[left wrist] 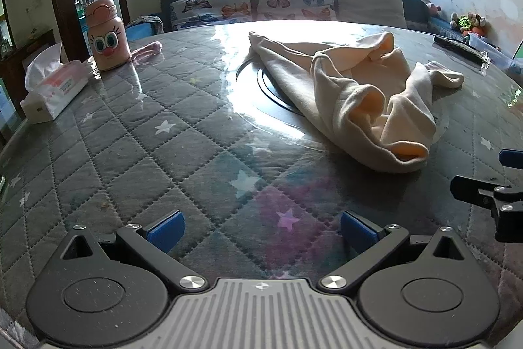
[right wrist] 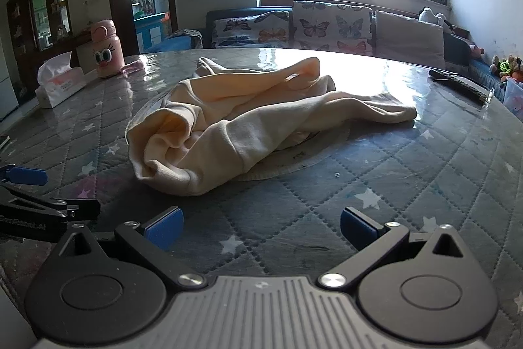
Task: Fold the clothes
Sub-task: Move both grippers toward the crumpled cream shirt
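A crumpled cream garment [left wrist: 366,100] with a pale orange lining lies in a heap near the middle of the round table [left wrist: 157,159]; it also shows in the right wrist view [right wrist: 228,123]. My left gripper [left wrist: 261,233] is open and empty, low over the table, short and left of the garment. My right gripper [right wrist: 260,228] is open and empty, just short of the garment's near edge. Each gripper shows at the other view's side edge: the right one in the left wrist view [left wrist: 490,195], the left one in the right wrist view [right wrist: 39,201].
A pink cartoon bottle [left wrist: 106,35] and a tissue pack [left wrist: 52,90] stand at the table's far left. A dark remote-like object [left wrist: 457,49] lies at the far right. A dark round disc [left wrist: 278,87] sits under the garment. A butterfly-print sofa [left wrist: 278,0] stands behind the table.
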`<state>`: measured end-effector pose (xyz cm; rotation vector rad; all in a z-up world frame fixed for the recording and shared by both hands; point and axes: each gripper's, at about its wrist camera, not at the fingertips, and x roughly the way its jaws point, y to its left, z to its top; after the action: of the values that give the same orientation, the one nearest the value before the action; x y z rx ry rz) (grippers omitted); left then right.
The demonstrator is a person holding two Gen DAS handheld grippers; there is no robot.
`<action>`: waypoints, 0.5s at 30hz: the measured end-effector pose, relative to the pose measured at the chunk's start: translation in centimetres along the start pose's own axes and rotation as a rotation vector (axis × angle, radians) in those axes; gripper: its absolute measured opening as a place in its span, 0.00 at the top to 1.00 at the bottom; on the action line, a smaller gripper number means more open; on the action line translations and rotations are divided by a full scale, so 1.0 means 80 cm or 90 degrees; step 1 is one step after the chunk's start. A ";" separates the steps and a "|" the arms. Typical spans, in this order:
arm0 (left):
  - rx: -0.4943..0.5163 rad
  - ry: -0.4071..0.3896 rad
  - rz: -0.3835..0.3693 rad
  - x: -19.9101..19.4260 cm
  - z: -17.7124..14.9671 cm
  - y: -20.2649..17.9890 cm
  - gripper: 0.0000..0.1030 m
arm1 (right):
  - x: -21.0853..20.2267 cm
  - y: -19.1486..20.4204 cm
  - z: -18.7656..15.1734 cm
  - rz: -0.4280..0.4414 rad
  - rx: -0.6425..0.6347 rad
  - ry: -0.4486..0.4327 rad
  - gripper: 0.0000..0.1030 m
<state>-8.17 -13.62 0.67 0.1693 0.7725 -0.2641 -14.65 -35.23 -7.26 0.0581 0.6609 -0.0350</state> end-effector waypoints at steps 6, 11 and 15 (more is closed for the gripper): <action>0.008 0.001 -0.001 0.002 0.002 -0.005 0.00 | 0.003 0.000 0.002 0.004 -0.001 0.004 0.00; 0.011 0.002 -0.003 0.004 0.004 -0.009 0.00 | 0.006 -0.001 0.003 0.008 0.000 0.007 0.00; 0.013 0.002 -0.005 0.006 0.007 -0.011 0.00 | 0.009 -0.002 0.004 0.008 0.002 0.012 0.00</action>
<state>-7.75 -14.67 0.66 0.1863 0.7747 -0.2792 -13.90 -35.38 -7.47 0.0659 0.6794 -0.0230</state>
